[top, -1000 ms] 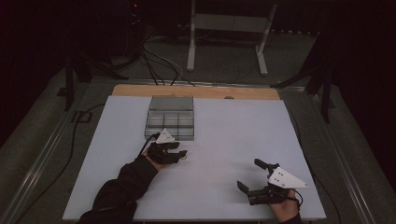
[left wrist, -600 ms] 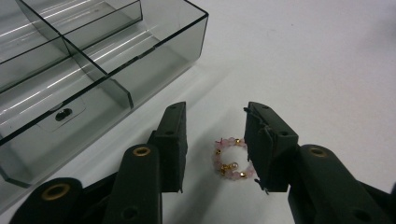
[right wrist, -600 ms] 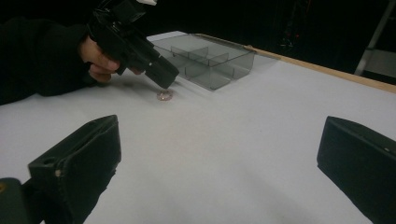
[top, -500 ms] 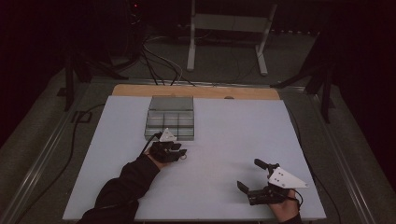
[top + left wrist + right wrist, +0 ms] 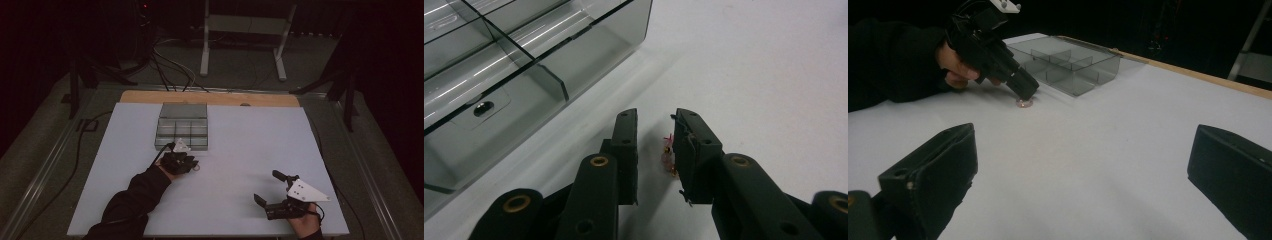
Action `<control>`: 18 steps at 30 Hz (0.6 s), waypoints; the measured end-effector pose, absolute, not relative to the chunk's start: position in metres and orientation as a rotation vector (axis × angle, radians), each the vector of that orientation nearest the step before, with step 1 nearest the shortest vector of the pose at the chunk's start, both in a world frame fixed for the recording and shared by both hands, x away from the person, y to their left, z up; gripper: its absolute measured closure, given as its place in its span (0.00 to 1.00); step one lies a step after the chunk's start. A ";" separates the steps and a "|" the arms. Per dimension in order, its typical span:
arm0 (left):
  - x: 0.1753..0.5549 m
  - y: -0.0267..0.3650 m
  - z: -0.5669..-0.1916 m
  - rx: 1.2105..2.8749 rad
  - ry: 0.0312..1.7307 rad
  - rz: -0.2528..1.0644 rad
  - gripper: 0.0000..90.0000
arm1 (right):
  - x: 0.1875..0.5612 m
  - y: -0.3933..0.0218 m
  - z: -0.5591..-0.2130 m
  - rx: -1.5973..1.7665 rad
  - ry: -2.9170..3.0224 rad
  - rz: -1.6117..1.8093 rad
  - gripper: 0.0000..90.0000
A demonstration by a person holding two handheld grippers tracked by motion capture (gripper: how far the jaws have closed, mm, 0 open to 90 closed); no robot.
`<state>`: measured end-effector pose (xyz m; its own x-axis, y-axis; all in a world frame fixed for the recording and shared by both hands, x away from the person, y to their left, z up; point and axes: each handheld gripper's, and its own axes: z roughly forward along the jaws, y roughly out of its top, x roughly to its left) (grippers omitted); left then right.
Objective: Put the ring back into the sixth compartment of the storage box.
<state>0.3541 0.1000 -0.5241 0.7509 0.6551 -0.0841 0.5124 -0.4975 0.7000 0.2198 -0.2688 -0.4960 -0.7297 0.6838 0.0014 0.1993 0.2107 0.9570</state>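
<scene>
My left gripper (image 5: 655, 117) points down at the white table just in front of a clear divided box (image 5: 499, 75). A small pink and gold object (image 5: 668, 156) lies on the table between its jaws, against the right one, with a gap to the left one. The jaws have just been closing around it. In the high view the left gripper (image 5: 192, 165) sits at the box's (image 5: 182, 125) near edge. The right gripper view shows it tipped over the small object (image 5: 1024, 103). My right gripper (image 5: 267, 187) rests at the front right, open and holding nothing.
The white table top (image 5: 240, 145) has a wooden strip (image 5: 210, 98) along its far edge. Cables and a metal stand (image 5: 205, 45) lie on the dark floor beyond. A sleeved forearm (image 5: 135, 195) crosses the front left of the table.
The left gripper's jaws look narrower than a second ago, with the hand almost in the same spot by the box. The right gripper has not moved.
</scene>
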 end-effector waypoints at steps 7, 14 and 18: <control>0.350 0.095 -0.524 2.252 0.822 0.321 0.88 | 0.220 -0.269 -0.496 0.819 2.068 1.530 0.00; 0.346 0.090 -0.523 2.283 0.790 0.346 0.97 | 0.220 -0.268 -0.496 0.817 2.068 1.527 0.00; 0.346 0.090 -0.523 2.287 0.791 0.348 0.98 | 0.220 -0.268 -0.496 0.818 2.068 1.526 0.00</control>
<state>0.3460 0.0896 -0.5227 0.7793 0.6261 0.0277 0.4434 -0.5821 0.6816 0.2196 -0.2683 -0.4960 -0.7281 0.6854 -0.0029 0.1993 0.2158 0.9559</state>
